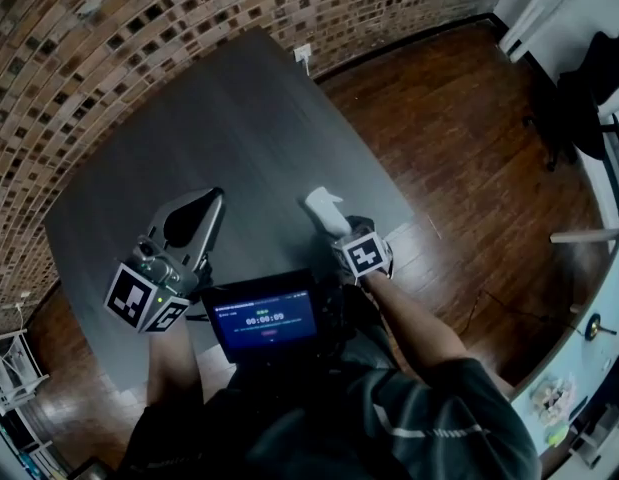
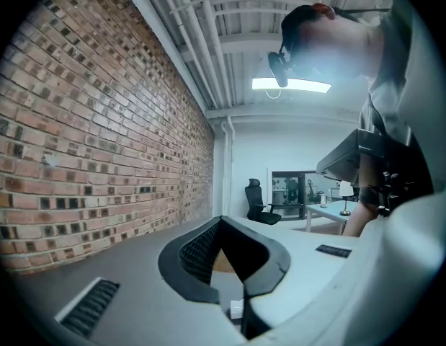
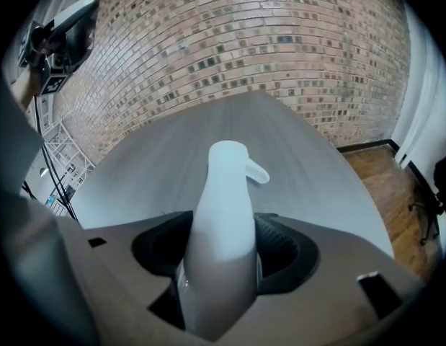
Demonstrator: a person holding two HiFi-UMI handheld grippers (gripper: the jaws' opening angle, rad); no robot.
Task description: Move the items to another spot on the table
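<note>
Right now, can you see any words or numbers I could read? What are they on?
On the screen: a row of digits like a timer, with tiny lines around it, all too blurred to read.
On the cubes of the left gripper and right gripper: black-and-white square patterns, no words.
On the white spray bottle: no label shows.

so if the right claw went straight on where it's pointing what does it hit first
Looks free: the right claw, shut on the white spray bottle, points across the table, so probably the brick wall beyond, though depth is unclear.
</note>
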